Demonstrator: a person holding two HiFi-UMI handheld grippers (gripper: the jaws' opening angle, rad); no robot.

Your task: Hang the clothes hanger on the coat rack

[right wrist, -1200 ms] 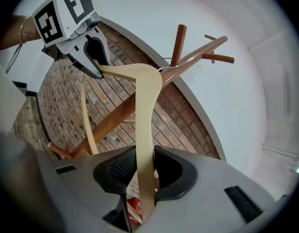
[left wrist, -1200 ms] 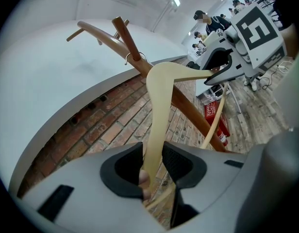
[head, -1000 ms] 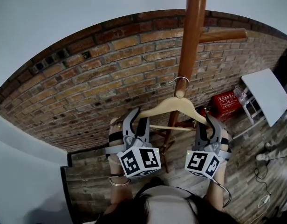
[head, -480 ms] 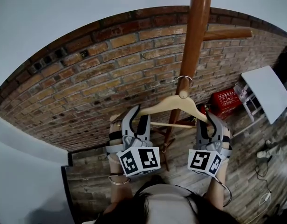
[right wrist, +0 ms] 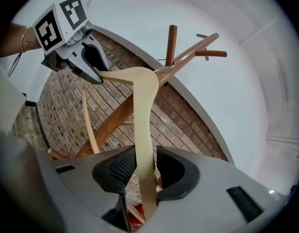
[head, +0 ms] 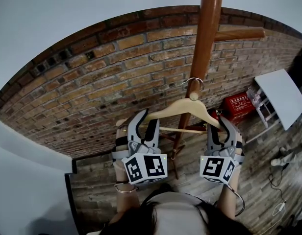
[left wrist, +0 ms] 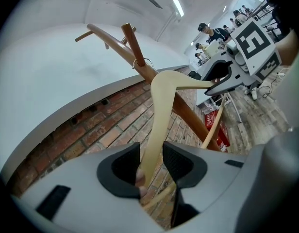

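Both arms of the pale wooden clothes hanger [head: 183,107] lie between parted jaws: left gripper [head: 143,115] released, right gripper [head: 220,124] opening. Its metal hook [head: 192,81] rides a peg [head: 193,96] of the brown wooden coat rack [head: 210,38].

Right gripper [right wrist: 145,171], jaws opening — clothes hanger [right wrist: 142,110] between

Brick wall [head: 92,92], plank floor [head: 266,187], white table [head: 281,98].

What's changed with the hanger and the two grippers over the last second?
The right gripper is opening its jaws off the hanger, whose arm sits between them; the left gripper has eased open too. Both grippers stayed put, and the hook stays over the peg of the coat rack.
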